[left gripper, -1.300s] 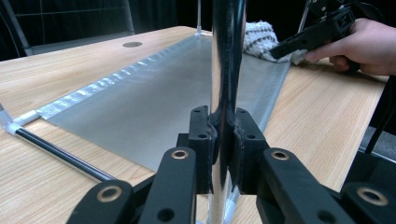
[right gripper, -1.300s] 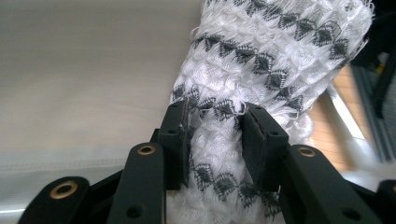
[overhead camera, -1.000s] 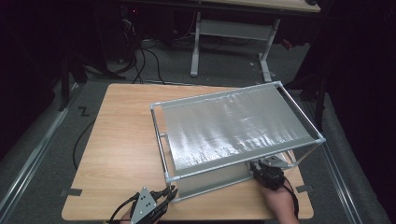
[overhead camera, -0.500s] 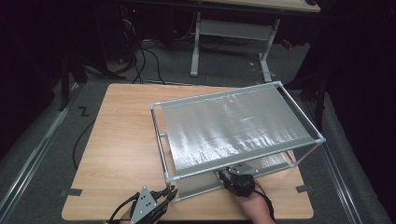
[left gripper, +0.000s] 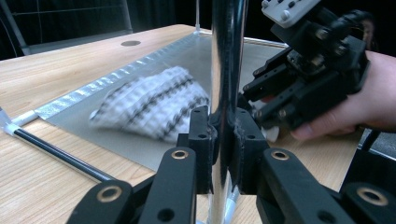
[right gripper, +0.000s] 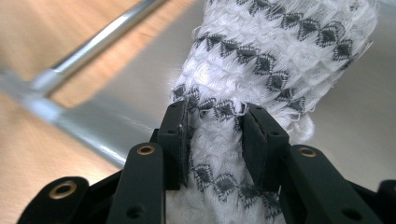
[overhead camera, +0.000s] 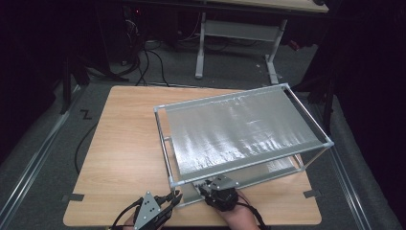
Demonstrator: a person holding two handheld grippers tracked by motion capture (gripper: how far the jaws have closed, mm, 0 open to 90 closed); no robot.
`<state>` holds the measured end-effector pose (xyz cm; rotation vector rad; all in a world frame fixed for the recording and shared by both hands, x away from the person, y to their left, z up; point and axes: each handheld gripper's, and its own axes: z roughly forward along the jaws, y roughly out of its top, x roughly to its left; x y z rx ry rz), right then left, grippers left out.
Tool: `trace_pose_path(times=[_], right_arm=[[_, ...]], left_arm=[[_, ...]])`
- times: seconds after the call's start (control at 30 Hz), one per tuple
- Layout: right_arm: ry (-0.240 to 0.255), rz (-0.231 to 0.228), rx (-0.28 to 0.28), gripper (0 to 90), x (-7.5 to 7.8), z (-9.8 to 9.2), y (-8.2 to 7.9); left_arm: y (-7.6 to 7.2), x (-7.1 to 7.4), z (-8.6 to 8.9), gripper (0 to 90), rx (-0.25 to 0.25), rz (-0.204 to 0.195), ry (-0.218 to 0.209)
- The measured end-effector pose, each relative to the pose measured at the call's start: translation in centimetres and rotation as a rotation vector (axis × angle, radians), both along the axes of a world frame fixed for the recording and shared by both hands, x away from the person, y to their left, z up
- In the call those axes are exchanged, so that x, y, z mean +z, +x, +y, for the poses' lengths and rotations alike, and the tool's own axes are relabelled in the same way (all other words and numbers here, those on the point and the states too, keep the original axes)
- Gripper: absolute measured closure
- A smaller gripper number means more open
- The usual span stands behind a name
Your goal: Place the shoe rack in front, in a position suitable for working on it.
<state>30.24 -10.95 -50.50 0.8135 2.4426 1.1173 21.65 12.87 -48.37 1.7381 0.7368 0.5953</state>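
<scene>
Cloth [right gripper: 261, 60]: white waffle weave crossed by rows of small black diamonds, bunched and soft-edged. It lay on the silver sheet [left gripper: 140, 70] forming the floor of the frame [overhead camera: 165, 143], just inside the frame's near corner post [left gripper: 226, 56].

Left gripper [overhead camera: 173, 197], at the near table [overhead camera: 124, 143] edge just left of that post: jaws closed tight on the shiny upright post, pads pressed to it on both sides.

The frame itself: a box of thin metal rods with white corner joints, roofed by a second silver sheet [overhead camera: 239, 129] that sloped down toward the near side. Contents under the roof: the cloth, nothing else made out.

Right gripper [right gripper: 215, 123], just right of the post and under the roof's near edge: jaws part-way open around a thick fold of the cloth, both pads bearing on the fabric. The hand [left gripper: 369, 98] behind it rested low by the table.
</scene>
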Motion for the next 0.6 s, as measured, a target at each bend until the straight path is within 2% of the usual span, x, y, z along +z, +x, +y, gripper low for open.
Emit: trace_pose_path(times=[0.07, 0.1, 0.23, 0.4, 0.5, 0.6], right_arm=[[0.004, -0.001, 0.033, 63.2, 0.1, 0.7, -0.5], [0.004, 0.014, 0.038, 63.3, 0.1, 1.0, -0.8], [0.015, 0.008, 0.085, 63.5, 0.2, 2.0, -1.7], [0.041, 0.021, 0.126, 61.7, 0.3, 2.2, -2.0], [0.051, 0.026, 0.117, 52.1, 0.5, 2.2, -2.1], [0.068, 0.009, 0.11, 37.3, 0.7, 2.4, -2.2]], left_arm=[[0.0, 0.0, 0.0, 80.4, 0.0, -0.001, -0.001], [0.0, 0.0, 0.0, 80.4, -0.001, -0.001, -0.001], [0.0, 0.0, 0.0, 80.4, -0.001, -0.002, 0.001], [0.0, 0.0, 0.0, 80.4, 0.0, -0.002, 0.0], [0.0, 0.0, 0.0, 80.4, 0.001, -0.001, 0.001], [0.0, 0.0, 0.0, 80.4, 0.001, -0.001, 0.002]])
